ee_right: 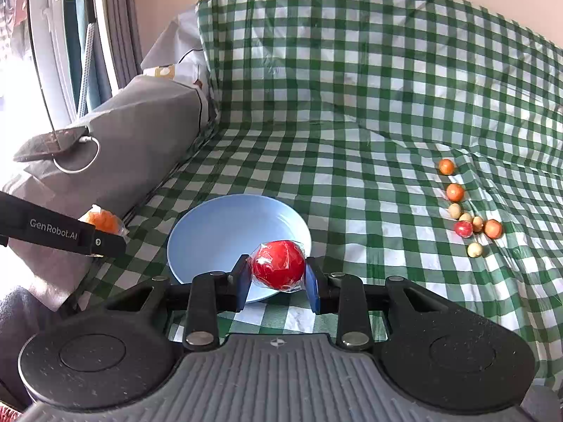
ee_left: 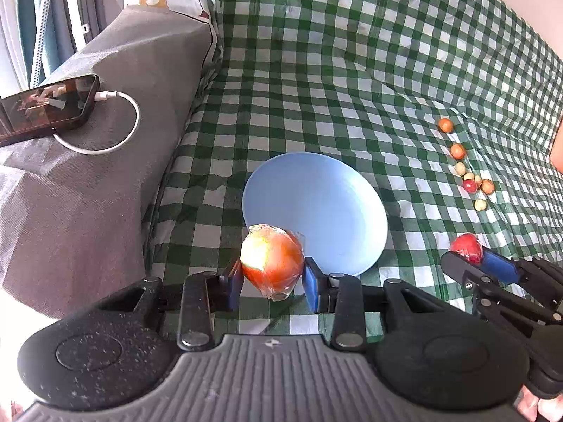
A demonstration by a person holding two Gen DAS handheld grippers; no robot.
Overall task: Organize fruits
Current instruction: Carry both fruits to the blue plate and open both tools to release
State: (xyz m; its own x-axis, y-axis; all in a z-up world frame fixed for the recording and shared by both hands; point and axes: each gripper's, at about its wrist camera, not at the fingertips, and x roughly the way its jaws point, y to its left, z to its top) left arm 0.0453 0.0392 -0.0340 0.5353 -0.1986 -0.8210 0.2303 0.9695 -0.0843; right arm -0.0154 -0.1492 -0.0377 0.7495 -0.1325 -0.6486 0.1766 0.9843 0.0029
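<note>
With both fruits wrapped in slick film, my grip on them feels like the weak spot here. My left gripper [ee_left: 272, 276] has its jaws clamped on the orange fruit [ee_left: 271, 262], bottom centre of the left view, just at the near rim of the blue plate [ee_left: 316, 193]. My right gripper [ee_right: 278, 281] has its jaws clamped on the red fruit [ee_right: 278, 263], hanging over the plate's near edge in the right view.

What could go wrong, I reckon: the film slides on the pads and a fruit squirts out, or I let go too near the rim and it rolls off onto the checked cloth [ee_left: 352, 70]. The cloth is rumpled, so the plate may tip too.

The left view shows the phone [ee_left: 49, 105] and its cable at the upper left clearly; the right view only catches them edge-on. Both show the small fruits [ee_right: 464, 218] scattered at the right, well apart from the plate.
</note>
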